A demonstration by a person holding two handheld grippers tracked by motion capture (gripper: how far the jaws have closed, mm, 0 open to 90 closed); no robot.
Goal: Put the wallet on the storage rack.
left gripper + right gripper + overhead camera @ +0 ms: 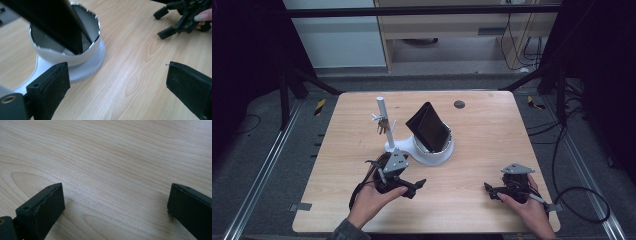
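Note:
A black wallet (428,127) leans upright in a white bowl (439,156) near the table's middle. The bowl joins a white stand whose post (381,111) carries a bunch of keys (382,126). My left gripper (416,188) lies just in front of the bowl, pointing right, open and empty. In the left gripper view my left gripper (117,87) has the bowl (82,53) and wallet (50,22) just beyond its left jaw. My right gripper (489,191) rests near the front right, open, over bare wood (112,170); the right gripper (180,17) appears far off.
The wooden table (492,140) has a small dark round disc (459,104) near its far edge. Black frame bars and cables surround the table, and a cable (582,200) trails off the right side.

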